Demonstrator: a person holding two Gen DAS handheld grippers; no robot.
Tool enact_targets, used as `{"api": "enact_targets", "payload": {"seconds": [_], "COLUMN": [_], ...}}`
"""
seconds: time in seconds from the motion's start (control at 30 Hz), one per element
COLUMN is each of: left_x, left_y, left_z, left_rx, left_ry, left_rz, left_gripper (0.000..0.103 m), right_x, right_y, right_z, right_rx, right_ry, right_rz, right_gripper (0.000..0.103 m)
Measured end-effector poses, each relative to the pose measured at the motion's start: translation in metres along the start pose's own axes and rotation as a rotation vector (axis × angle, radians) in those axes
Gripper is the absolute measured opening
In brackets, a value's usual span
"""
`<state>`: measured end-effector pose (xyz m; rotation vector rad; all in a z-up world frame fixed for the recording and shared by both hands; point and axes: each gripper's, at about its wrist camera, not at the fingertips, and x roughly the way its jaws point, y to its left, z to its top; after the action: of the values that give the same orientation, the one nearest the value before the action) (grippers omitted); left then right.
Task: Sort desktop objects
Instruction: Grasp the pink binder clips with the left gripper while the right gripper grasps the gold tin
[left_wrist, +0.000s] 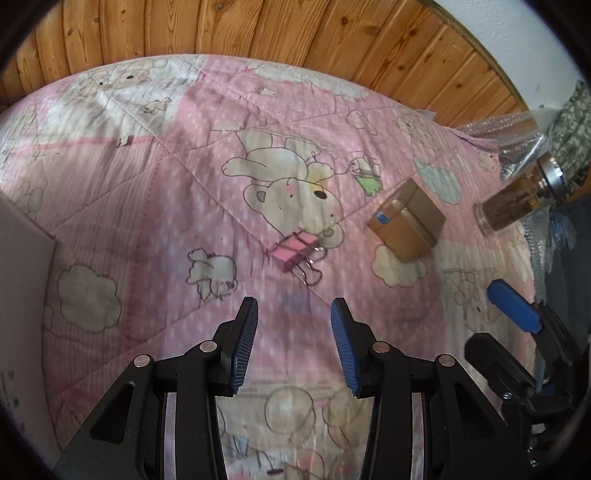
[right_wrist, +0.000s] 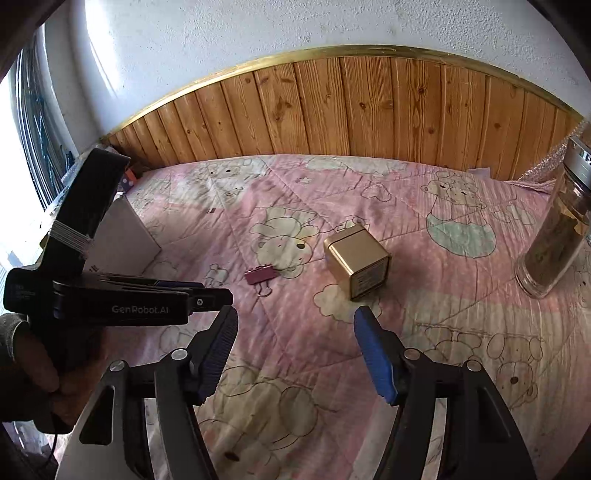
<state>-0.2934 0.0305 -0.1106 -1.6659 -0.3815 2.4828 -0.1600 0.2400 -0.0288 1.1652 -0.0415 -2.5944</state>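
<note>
A pink binder clip (left_wrist: 295, 248) lies on the pink bear-print quilt (left_wrist: 155, 192), just ahead of my open, empty left gripper (left_wrist: 294, 308). To its right sits a small gold tin box (left_wrist: 408, 221), and further right a glass jar (left_wrist: 517, 201) with brown contents and a silver lid. In the right wrist view the clip (right_wrist: 259, 275) lies ahead to the left, the gold box (right_wrist: 357, 261) sits just beyond my open, empty right gripper (right_wrist: 295, 317), and the jar (right_wrist: 557, 236) stands at the right.
A white box (right_wrist: 122, 240) stands at the quilt's left edge; it also shows in the left wrist view (left_wrist: 22, 280). A wood-panelled wall (right_wrist: 351, 107) runs behind. Bubble wrap (left_wrist: 517, 147) lies at the far right. The left gripper's body (right_wrist: 110, 295) crosses the right wrist view's left side.
</note>
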Motion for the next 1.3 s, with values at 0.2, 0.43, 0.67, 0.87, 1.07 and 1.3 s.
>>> {"api": "enact_targets", "payload": {"seconds": [0.2, 0.43, 0.67, 0.87, 1.07, 1.3], "left_x": [0.013, 0.004, 0.027, 0.025, 0.007, 0.013], "left_y": [0.031, 0.025, -0.008, -0.002, -0.009, -0.039], "left_z": [0.026, 0.012, 0.033, 0.04, 0.039, 0.037], "left_rx": [-0.046, -0.086, 0.071, 0.072, 0.233, 0.483], "left_ry": [-0.067, -0.062, -0.115, -0.123, -0.183, -0.198], "left_rz": [0.136, -0.036, 0.037, 0.024, 0.046, 0.014], "left_gripper": [0.043, 0.045, 0.046, 0.045, 0.046, 0.046], "right_x": [0.042, 0.079, 0.099, 0.098, 0.079, 0.094], "right_y": [-0.019, -0.03, -0.045, -0.043, -0.039, -0.02], "right_z": [0.016, 0.027, 0.03, 0.03, 0.046, 0.063], "right_rx": [-0.064, -0.126, -0.087, -0.089, -0.252, -0.405], "right_ry": [0.04, 0.071, 0.105, 0.106, 0.078, 0.149], "right_rz": [-0.027, -0.02, 0.02, 0.049, -0.004, 0.047], "right_gripper": [0.074, 0.079, 0.059, 0.055, 0.081, 0.081]}}
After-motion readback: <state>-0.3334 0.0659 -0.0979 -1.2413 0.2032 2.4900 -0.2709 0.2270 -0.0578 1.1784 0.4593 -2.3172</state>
